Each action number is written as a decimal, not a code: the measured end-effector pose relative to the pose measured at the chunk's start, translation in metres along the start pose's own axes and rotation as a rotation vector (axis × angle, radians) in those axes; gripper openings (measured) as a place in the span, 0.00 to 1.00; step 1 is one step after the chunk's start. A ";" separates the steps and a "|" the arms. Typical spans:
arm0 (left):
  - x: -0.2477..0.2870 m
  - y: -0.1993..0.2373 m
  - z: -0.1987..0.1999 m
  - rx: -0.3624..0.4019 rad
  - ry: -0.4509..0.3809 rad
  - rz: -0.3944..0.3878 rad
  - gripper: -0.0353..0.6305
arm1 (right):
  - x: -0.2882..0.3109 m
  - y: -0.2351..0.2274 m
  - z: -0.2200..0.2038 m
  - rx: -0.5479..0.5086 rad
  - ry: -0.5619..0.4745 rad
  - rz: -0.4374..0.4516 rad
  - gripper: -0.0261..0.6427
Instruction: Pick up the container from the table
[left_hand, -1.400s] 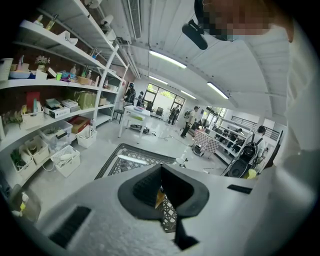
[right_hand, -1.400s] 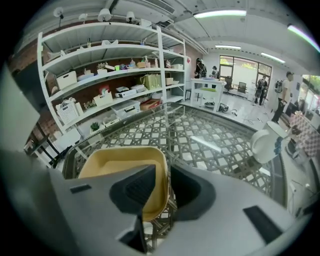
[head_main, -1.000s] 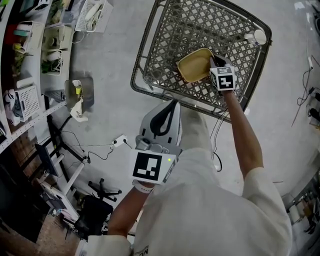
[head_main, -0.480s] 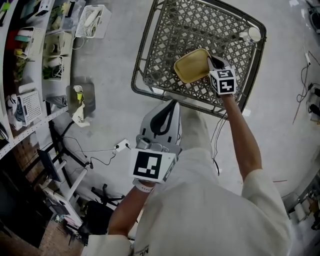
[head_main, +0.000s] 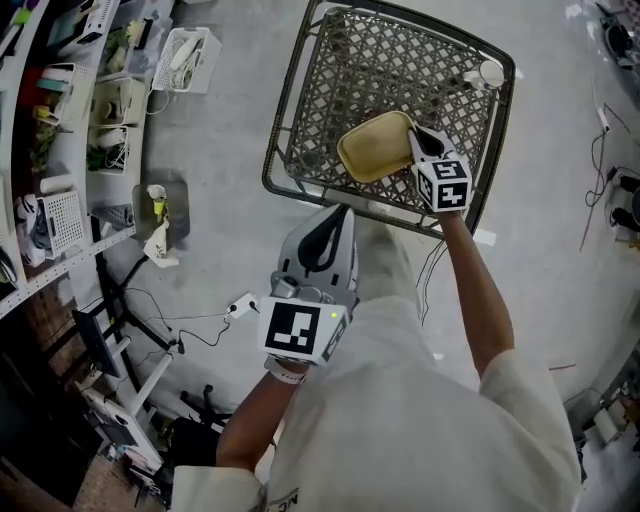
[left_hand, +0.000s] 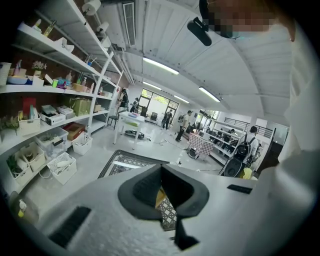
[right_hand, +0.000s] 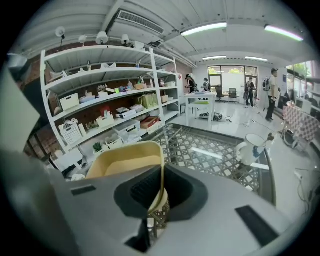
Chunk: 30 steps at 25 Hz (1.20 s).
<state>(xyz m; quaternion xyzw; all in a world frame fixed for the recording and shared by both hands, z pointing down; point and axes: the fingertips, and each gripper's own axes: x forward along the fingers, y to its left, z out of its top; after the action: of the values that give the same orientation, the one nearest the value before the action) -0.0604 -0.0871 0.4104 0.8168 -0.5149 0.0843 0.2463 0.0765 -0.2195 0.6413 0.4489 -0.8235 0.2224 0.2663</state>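
Observation:
A shallow yellow container (head_main: 374, 146) hangs tilted above the lattice-topped metal table (head_main: 318, 80). My right gripper (head_main: 413, 140) is shut on the container's right rim, and that rim (right_hand: 161, 176) runs up between the jaws in the right gripper view, with the container's wall (right_hand: 127, 156) to the left. My left gripper (head_main: 335, 212) is held near the person's body, short of the table's near edge, shut and with nothing in it. Past its closed jaws in the left gripper view I catch a sliver of the yellow container (left_hand: 159, 196) and the table (left_hand: 127, 162).
A white mug (head_main: 489, 72) (right_hand: 251, 147) stands on the table's far right corner. Shelves (head_main: 60, 130) with baskets and boxes line the left side. Cables and a power strip (head_main: 240, 304) lie on the concrete floor. Several people stand far off in the room.
The right gripper has carried the container up and to the left over the table, tilting it more. The left gripper has stayed where it was.

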 end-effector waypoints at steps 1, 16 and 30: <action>-0.002 -0.001 0.000 0.000 -0.005 -0.003 0.07 | -0.006 0.003 0.005 -0.004 -0.011 0.000 0.08; -0.030 -0.013 0.022 0.002 -0.085 -0.019 0.07 | -0.117 0.037 0.099 -0.051 -0.224 -0.030 0.08; -0.057 -0.001 0.043 0.021 -0.155 0.003 0.07 | -0.203 0.059 0.162 -0.066 -0.397 -0.065 0.08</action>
<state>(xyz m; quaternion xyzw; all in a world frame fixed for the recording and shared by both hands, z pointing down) -0.0906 -0.0625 0.3503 0.8226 -0.5326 0.0267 0.1972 0.0795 -0.1622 0.3812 0.5014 -0.8517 0.0937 0.1204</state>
